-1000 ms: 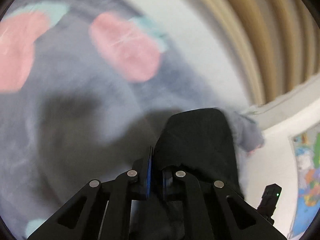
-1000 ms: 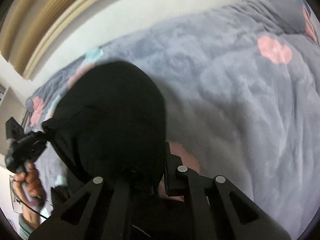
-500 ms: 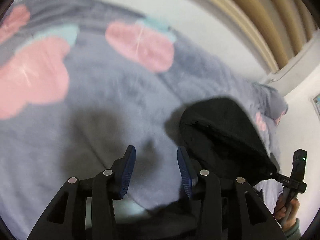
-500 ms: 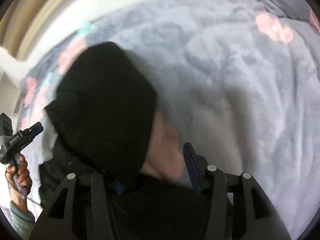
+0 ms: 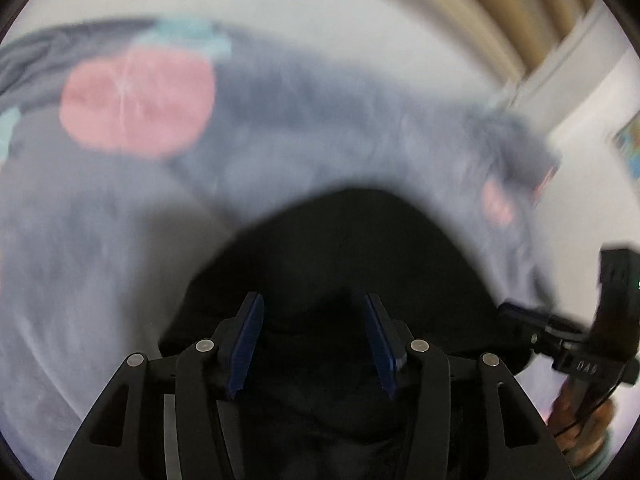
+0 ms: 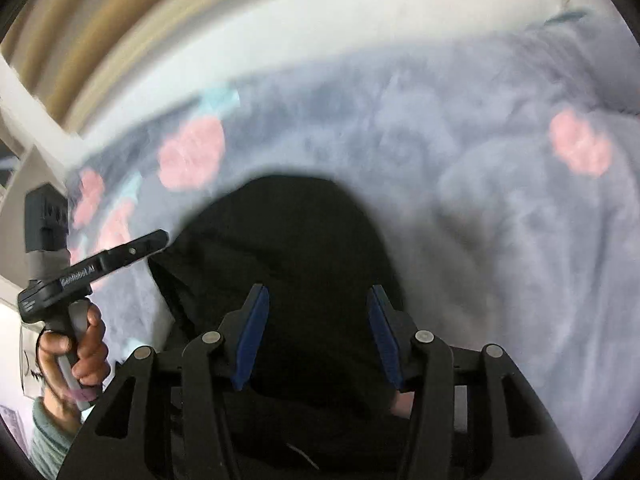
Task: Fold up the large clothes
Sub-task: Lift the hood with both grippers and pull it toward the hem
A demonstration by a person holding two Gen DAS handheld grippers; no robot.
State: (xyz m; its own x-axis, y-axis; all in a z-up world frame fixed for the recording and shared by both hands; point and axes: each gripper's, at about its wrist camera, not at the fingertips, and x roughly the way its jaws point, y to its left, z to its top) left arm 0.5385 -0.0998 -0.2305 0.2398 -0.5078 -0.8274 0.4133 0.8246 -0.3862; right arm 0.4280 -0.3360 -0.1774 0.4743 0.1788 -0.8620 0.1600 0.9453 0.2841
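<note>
A black garment [image 5: 352, 256] lies bunched on the grey bed cover; it also shows in the right wrist view [image 6: 292, 248]. My left gripper [image 5: 312, 344] is open, its blue pads apart above the black cloth, holding nothing. My right gripper [image 6: 318, 338] is open too, over the near part of the same garment. The right gripper shows from the side in the left wrist view [image 5: 576, 344], at the garment's right edge. The left gripper shows in the right wrist view [image 6: 100, 260], at the garment's left edge. Both views are blurred.
The grey fleece bed cover [image 6: 500, 220] with pink flower patches [image 5: 136, 104] spreads under everything. A white wall and beige curtain [image 6: 100, 20] stand behind the bed. A coloured poster [image 5: 630, 144] hangs at the right.
A second ago both grippers were shut on the black garment. Both have opened and let it go. The garment has dropped onto the bed and both grippers now hover over it.
</note>
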